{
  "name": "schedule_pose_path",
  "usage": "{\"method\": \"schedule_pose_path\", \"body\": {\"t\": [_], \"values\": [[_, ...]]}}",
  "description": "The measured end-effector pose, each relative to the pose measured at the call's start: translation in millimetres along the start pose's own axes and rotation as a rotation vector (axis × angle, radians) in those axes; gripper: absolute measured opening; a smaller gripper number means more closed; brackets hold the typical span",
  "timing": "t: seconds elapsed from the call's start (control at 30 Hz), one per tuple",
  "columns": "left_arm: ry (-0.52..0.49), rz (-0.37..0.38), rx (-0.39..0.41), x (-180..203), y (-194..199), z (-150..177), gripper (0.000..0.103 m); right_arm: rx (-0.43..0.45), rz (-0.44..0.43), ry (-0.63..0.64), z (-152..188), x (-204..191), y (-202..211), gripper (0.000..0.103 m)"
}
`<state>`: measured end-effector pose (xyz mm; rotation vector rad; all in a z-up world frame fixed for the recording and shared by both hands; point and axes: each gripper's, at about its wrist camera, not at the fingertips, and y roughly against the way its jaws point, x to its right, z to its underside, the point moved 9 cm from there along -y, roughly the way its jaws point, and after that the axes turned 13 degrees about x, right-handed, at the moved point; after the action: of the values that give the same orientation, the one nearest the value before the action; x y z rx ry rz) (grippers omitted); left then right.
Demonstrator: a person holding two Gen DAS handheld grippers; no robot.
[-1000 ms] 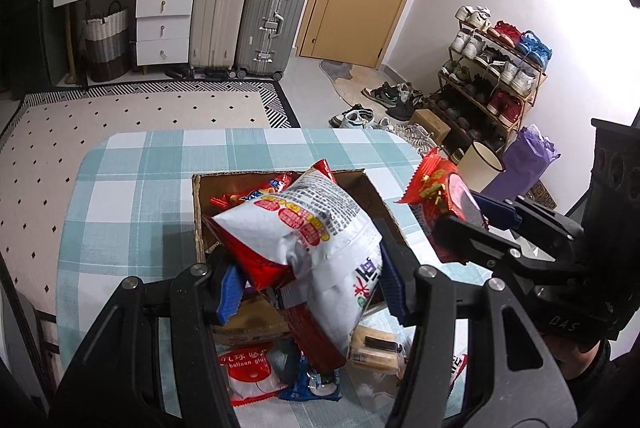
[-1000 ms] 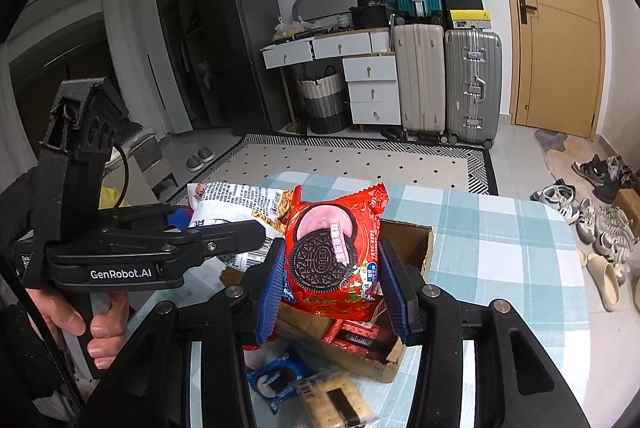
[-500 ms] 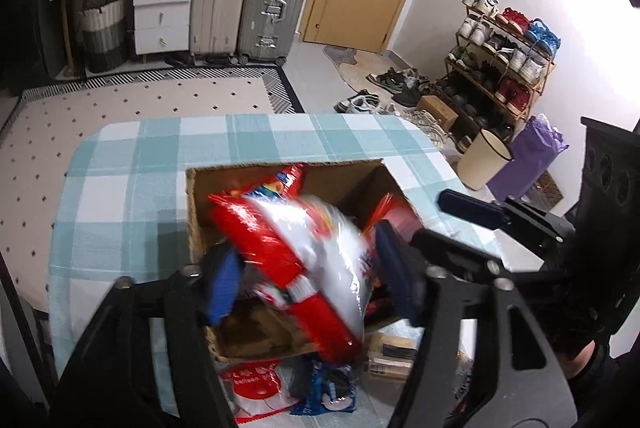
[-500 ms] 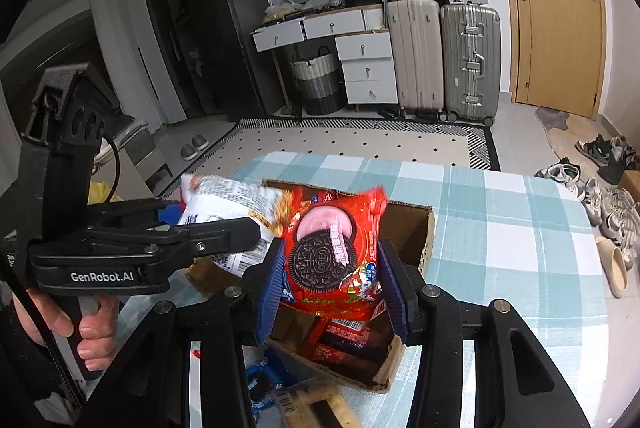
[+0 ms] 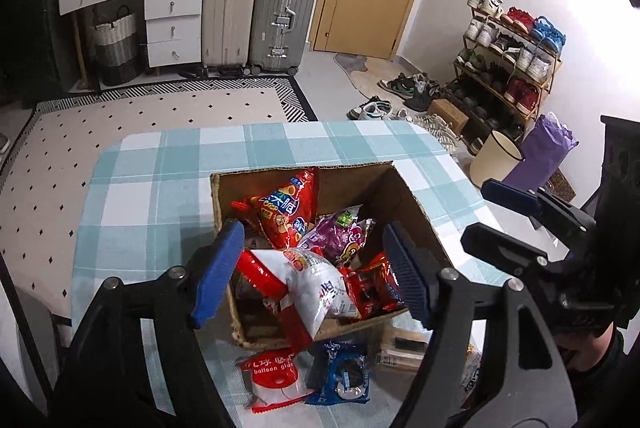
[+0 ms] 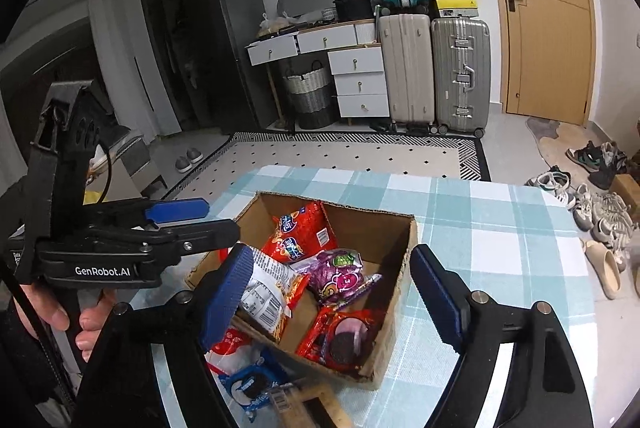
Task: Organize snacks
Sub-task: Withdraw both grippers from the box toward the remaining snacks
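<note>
Two grippers: the left gripper (image 5: pixel 312 274) and the right gripper (image 6: pixel 332 298) both hang over the box with blue pads spread wide apart and nothing between them.
Box: an open brown cardboard box (image 5: pixel 416 212) sits near the middle of the teal-and-white checked tablecloth (image 5: pixel 160 188); its near wall is partly covered by gripper fingers in both views.
White bag: a white-and-red crinkly snack bag (image 5: pixel 316 292) lies in the box's near-left corner, long axis running from 11 o'clock to 5 o'clock in the left view, its lower end draped over the near rim; its far end is hidden behind the left pad in the right view.
Red chip bag: a red glossy chip bag (image 5: pixel 286 212) leans against the far wall at 12 o'clock, standing roughly upright, top corner pointing to 1 o'clock.
Purple pack: a purple foil candy pack (image 6: pixel 340 276) lies in the middle of the box, tilted, print too crumpled to read.
Cookie pack: a red sandwich-cookie pack (image 6: pixel 340 338) rests in the near-right corner, face up.
Outside the box: a red-and-white balloon-print packet (image 5: pixel 276 380) and a blue cookie packet (image 5: pixel 342 374) lie on the cloth at 6 o'clock, just beside the near wall.
Cut off: a tan cracker packet (image 6: pixel 308 404) runs off the lower frame edge; its label is unreadable.
</note>
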<state>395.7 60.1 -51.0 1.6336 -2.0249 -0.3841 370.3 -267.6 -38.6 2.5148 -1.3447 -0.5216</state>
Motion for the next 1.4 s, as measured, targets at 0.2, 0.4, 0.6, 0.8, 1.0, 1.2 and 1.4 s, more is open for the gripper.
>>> {"method": "schedule_pose_path", "body": {"t": [0.2, 0.4, 0.6, 0.8, 1.0, 1.2, 1.4], "values": [[0.004, -0.019, 0.027, -0.6, 26.0, -0.4, 0.076, 0.023, 0.008, 0.014, -5.3, -8.7, 21.9, 0.082], [-0.01, -0.037, 0.052, 2.9, 53.5, 3.7, 0.081, 0.049, 0.016, 0.025, -8.2, -20.0, 50.8, 0.084], [-0.034, -0.053, 0.06, 11.2, 81.0, 16.0, 0.084, 0.073, 0.024, 0.039, -5.2, -30.0, 81.7, 0.086], [-0.043, -0.068, 0.071, 20.1, 107.6, 36.0, 0.086, 0.087, 0.041, 0.051, 5.0, -39.3, 112.6, 0.088], [-0.054, -0.066, 0.086, 33.5, 130.0, 55.0, 0.088, 0.101, 0.05, 0.068, 18.8, -48.9, 147.5, 0.089], [-0.052, -0.084, 0.12, 44.5, 151.7, 69.1, 0.102, 0.116, 0.057, 0.062, 35.4, -52.5, 177.3, 0.093], [-0.043, -0.083, 0.125, 49.6, 168.3, 85.8, 0.102, 0.106, 0.065, 0.037, 55.5, -50.5, 192.5, 0.093]]}}
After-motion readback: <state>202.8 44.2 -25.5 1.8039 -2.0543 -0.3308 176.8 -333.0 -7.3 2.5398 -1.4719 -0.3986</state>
